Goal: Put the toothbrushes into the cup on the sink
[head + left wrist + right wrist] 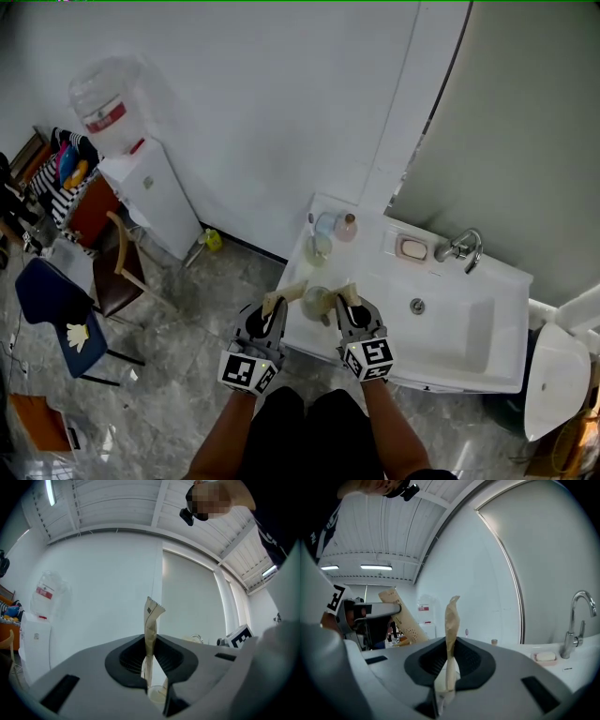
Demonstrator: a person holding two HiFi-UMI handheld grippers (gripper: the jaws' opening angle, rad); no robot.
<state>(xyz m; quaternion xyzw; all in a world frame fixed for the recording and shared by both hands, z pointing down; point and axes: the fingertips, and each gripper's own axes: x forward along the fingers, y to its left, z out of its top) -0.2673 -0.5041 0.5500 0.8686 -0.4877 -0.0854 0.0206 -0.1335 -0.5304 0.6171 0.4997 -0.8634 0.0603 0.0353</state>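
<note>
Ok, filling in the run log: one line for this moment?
left gripper: shut on left toothbrush | right gripper: shut on right toothbrush | cup: on sink rim, between grippers

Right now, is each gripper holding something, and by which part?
Yes. The left gripper is shut on a paper-wrapped toothbrush near its middle; the right gripper grips a second wrapped toothbrush likewise, upper end free.

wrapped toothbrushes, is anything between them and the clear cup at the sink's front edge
Nothing visible. The left gripper clamps one tan paper-wrapped toothbrush, the right gripper another, either side of the clear cup on the white sink, only air between.
</note>
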